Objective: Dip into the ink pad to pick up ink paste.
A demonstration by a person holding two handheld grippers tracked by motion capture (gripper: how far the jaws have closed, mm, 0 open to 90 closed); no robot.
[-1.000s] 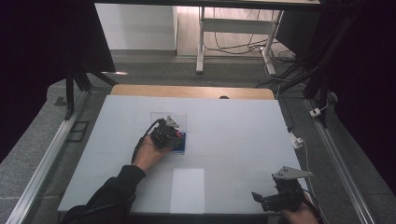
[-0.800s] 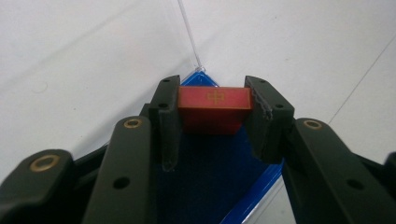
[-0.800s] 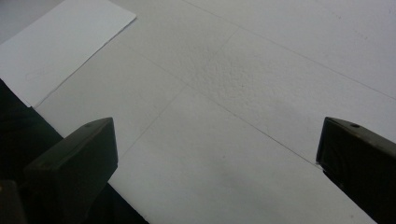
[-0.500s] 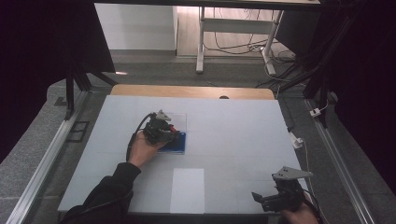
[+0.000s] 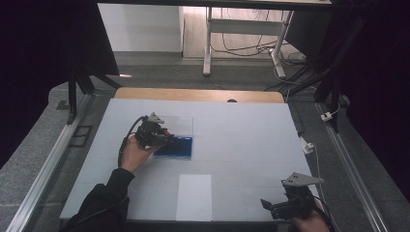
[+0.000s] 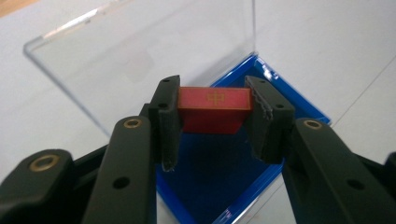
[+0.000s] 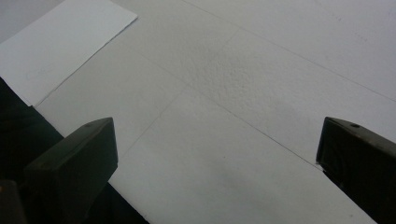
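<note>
Left gripper [image 6: 212, 116] jaws pinch a red block [image 6: 213, 108] by its two ends, just above the blue tray [image 6: 219, 177] of an open case; clear lid [image 6: 140, 51] stands behind. Case sits left of worktop [image 5: 241, 130] centre. Block probably not touching the tray floor, hard to tell. Right gripper [image 5: 285, 207] at near right corner, jaws spread, white paper [image 5: 194, 195] beside it.

table: white top [image 5: 241, 130], wooden strip [image 5: 198, 95] along far edge
floor: grey carpet [image 5: 159, 67]
beyond far edge: white table legs [image 5: 208, 43], loose cables [image 5: 241, 48]
sides: dark curtains [image 5: 43, 58]
</note>
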